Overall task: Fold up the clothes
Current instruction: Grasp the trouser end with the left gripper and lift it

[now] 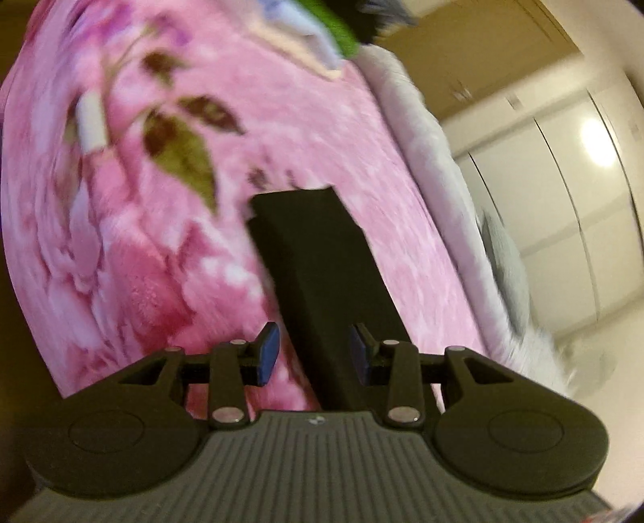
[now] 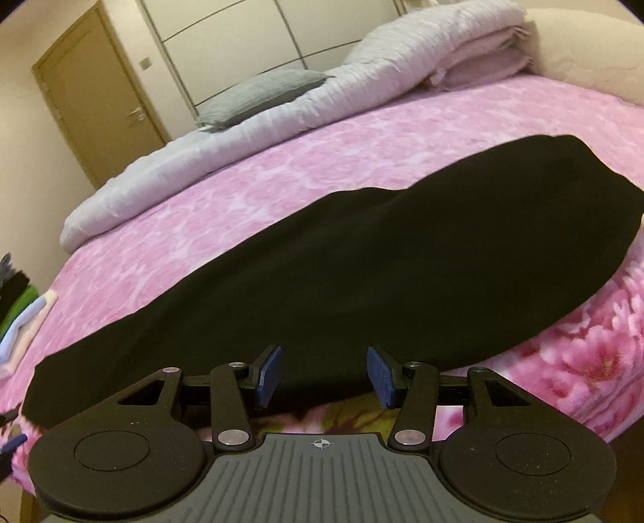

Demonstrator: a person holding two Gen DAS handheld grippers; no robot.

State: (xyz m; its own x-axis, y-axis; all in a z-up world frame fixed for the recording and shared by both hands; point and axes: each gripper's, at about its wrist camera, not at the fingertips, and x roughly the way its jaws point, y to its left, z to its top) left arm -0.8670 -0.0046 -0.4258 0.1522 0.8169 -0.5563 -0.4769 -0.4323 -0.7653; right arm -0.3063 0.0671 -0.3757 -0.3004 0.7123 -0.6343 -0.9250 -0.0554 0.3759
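A long black garment (image 2: 362, 249) lies spread flat across the pink floral blanket (image 2: 362, 132) on the bed. My right gripper (image 2: 324, 376) is open at the garment's near edge, its blue pads (image 2: 269, 376) on either side of the hem and not closed on it. In the left wrist view the same black garment (image 1: 318, 261) runs as a narrow strip away from me. My left gripper (image 1: 314, 354) is open, and the strip passes between its jaws, closer to the right pad (image 1: 359, 354). This view is motion-blurred.
A white duvet (image 2: 225, 136) is bunched along the far side of the bed with a grey pillow (image 2: 261, 94) on it. A pile of clothes (image 2: 16, 305) in green, black and pale blue sits at the blanket's left edge. Beyond stand a wardrobe (image 2: 241, 36) and a door (image 2: 96, 96).
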